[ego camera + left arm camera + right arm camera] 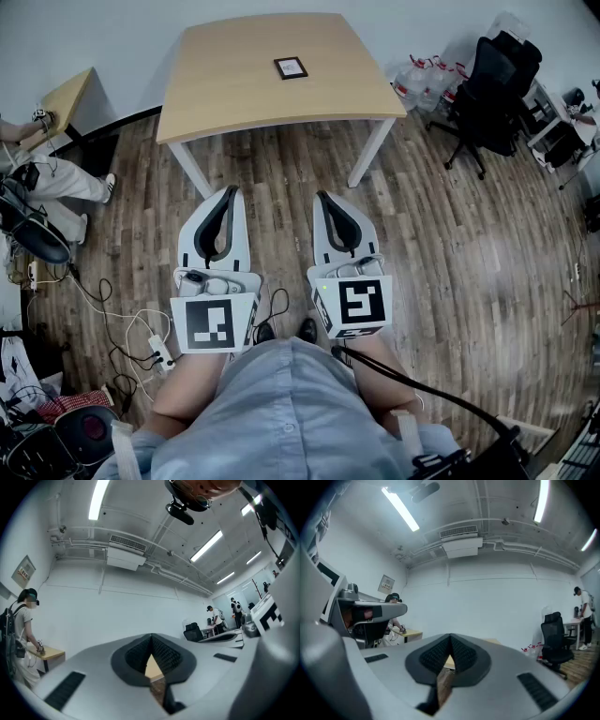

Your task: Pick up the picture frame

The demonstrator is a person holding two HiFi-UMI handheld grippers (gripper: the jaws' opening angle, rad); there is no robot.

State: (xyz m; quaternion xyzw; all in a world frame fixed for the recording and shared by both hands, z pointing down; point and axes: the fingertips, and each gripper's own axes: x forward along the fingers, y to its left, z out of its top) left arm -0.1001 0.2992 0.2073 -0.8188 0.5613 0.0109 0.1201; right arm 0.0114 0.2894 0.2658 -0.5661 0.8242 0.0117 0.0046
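A small dark picture frame lies flat toward the far side of the light wooden table. Both grippers hang over the wooden floor, well short of the table and close to the person's body, pointing at it. My left gripper is shut with nothing between its pads. My right gripper is shut and empty too. In the left gripper view the left gripper has its tips meeting, with a sliver of tabletop showing through the gap behind them. The right gripper view shows the same of the right gripper. Neither of these two views shows the frame.
A black office chair and clear water bottles stand right of the table. A seated person and a small side table are at the left. Cables and a power strip lie on the floor at lower left.
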